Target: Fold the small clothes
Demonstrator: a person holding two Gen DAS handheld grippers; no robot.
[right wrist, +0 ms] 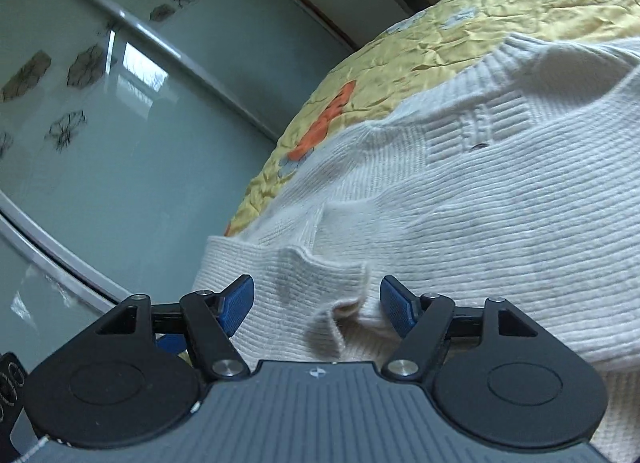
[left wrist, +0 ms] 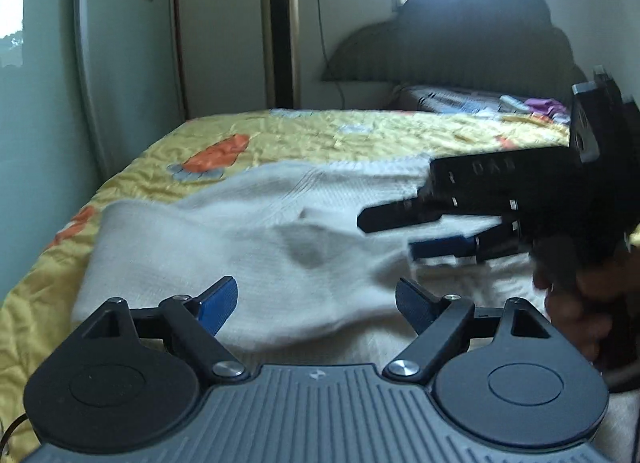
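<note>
A white knitted sweater lies spread on a yellow quilted bedspread. My left gripper hovers over the sweater's near part, its blue pads wide apart with nothing pinched between them. In the left wrist view my right gripper reaches in from the right, low over the sweater, held by a person's hand. In the right wrist view the right gripper stands open. A raised fold of the sweater lies between its pads, and neither pad presses on it.
The bed's left edge runs along a frosted glass sliding door with flower prints. A gold tower fan stands at the far wall beside a dark headboard. Patterned bedding and small items lie at the head end.
</note>
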